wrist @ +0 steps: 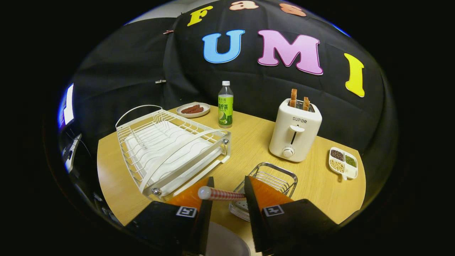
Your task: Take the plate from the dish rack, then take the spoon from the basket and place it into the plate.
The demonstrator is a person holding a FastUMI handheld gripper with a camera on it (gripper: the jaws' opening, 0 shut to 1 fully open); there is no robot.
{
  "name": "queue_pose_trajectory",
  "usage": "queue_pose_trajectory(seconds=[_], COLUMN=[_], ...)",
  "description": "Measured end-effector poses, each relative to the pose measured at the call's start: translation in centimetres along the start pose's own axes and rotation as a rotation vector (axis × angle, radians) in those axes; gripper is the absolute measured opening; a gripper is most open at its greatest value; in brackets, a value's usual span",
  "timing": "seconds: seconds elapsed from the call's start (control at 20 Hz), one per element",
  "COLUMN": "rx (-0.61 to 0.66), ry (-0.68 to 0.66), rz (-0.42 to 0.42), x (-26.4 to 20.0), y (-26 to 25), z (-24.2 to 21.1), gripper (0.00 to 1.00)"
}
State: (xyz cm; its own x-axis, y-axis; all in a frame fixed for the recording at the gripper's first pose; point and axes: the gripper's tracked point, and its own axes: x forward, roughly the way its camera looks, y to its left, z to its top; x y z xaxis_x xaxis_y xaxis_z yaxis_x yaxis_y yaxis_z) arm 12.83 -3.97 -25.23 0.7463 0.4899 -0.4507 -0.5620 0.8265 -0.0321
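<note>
gripper view: looking forward over a wooden table (pixel 320 185), largest to smallest below.
dish rack (pixel 170 149): white wire rack, ahead and to the left of the fingers. No plate stands in its slots, so I judge step one is done.
toaster (pixel 295 132): white, well beyond the fingers to the right, two slices of toast standing up out of it. Not part of the task.
plate (pixel 225 241): pale rim showing low between the two fingers, close under the gripper. Looks set down on the table near the front edge; most of it is hidden.
basket (pixel 272 185): small wire basket just ahead of the right finger, partly covered by it. No spoon visible in the part that shows.
bottle (pixel 225 105): green label, upright at the back of the table, beside a small dish of sausages (pixel 193 109).
divided dish (pixel 343 163): beans or grains in compartments, well to the right.
gripper (pixel 227 193): fingers nearly closed, spoon handle crossing the gap. It looks pinched from both sides; contact on the left is less clear.
spoon (pixel 220 194): checked handle with rounded pale end, lying crosswise between the fingertips, above the plate; bowl end hidden.
progress: plate out, spoon out of basket and in hand. Left: lower and release it into the plate.
</note>
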Motion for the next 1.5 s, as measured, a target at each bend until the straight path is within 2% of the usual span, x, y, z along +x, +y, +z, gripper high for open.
queue_pose_trajectory(seconds=[0.2, 0.25, 0.4, 0.45, 0.5, 0.75, 1.15, 1.35, 1.5], rx=[-0.029, -0.034, -0.048, -0.023, -0.004, 0.035, 0.087, 0.118, 0.125], ry=[-0.042, -0.047, -0.056, -0.048, -0.038, -0.036, -0.137, -0.147, -0.134], rz=[-0.073, -0.091, -0.133, -0.108, -0.109, -0.125, -0.083, -0.097, -0.099], x=[-0.3, -0.5, -0.7, -0.7, -0.7, -2.1, -9.2, -12.3, -13.8], y=[-1.9, -2.4, -4.1, -3.8, -4.0, -5.6, -4.7, -3.2, -1.1], z=[1.5, 1.6, 2.4, 2.5, 2.4, 3.8, 10.6, 11.1, 9.5], gripper=[0.39, 0.31, 0.22, 0.16, 0.14, 0.13, 0.13, 0.13, 0.12])
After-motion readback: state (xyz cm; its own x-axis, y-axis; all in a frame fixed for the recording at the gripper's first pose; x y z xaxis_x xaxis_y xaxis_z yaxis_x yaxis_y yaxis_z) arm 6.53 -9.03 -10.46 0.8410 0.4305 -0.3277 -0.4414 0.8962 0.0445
